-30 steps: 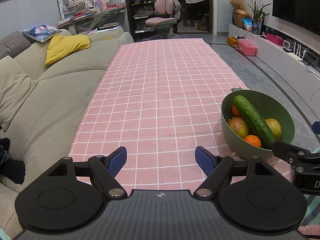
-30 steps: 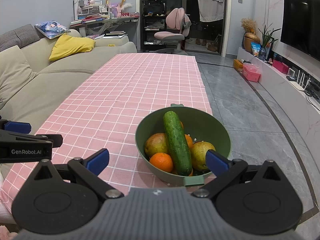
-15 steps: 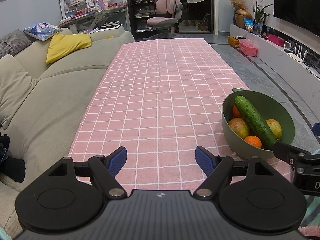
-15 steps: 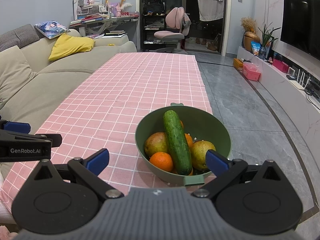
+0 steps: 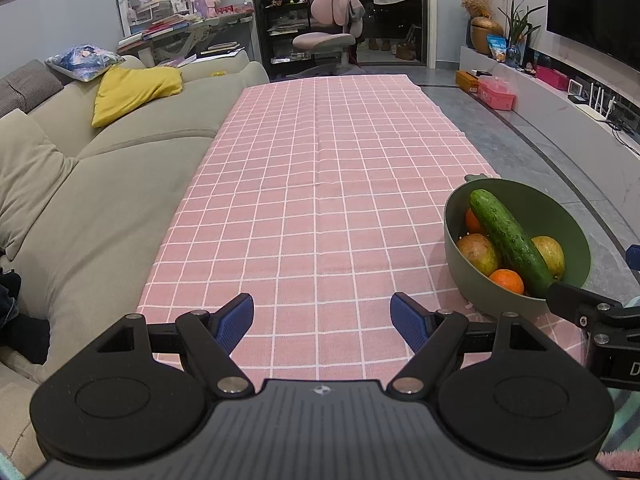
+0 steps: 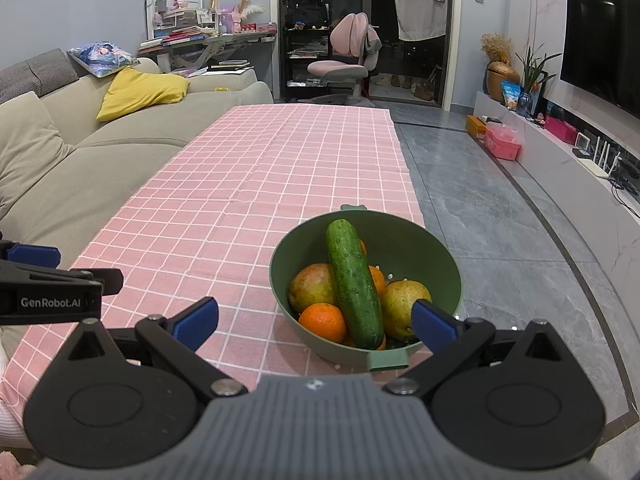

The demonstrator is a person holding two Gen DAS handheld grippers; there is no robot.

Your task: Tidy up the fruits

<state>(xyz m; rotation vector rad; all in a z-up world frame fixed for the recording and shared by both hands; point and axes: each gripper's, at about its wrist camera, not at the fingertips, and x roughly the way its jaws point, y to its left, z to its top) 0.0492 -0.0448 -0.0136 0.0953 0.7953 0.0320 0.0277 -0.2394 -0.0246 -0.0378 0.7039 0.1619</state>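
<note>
A green bowl point(image 6: 440, 256) point(image 5: 560, 208) stands near the right front edge of the pink checked tablecloth point(image 5: 320, 184). In it a long cucumber point(image 6: 354, 284) point(image 5: 508, 240) lies across an orange point(image 6: 322, 321) point(image 5: 507, 280), a reddish-green mango point(image 6: 310, 286) point(image 5: 477, 253) and a yellow-green fruit point(image 6: 404, 300) point(image 5: 550, 252). My right gripper point(image 6: 316, 320) is open just in front of the bowl, its fingers either side of the near rim. To the bowl's left, over bare cloth, my left gripper point(image 5: 322, 320) is open and holds nothing.
A beige sofa point(image 5: 100, 184) with a yellow cushion point(image 5: 132, 90) runs along the table's left edge. Grey tiled floor point(image 6: 500, 208) lies to the right, with a low TV shelf point(image 6: 580, 168) beyond. A pink chair point(image 6: 344, 64) stands past the table's far end.
Both views have shifted only slightly; the left camera has tilted a little. The bowl and fruit have not moved, and both grippers stay open.
</note>
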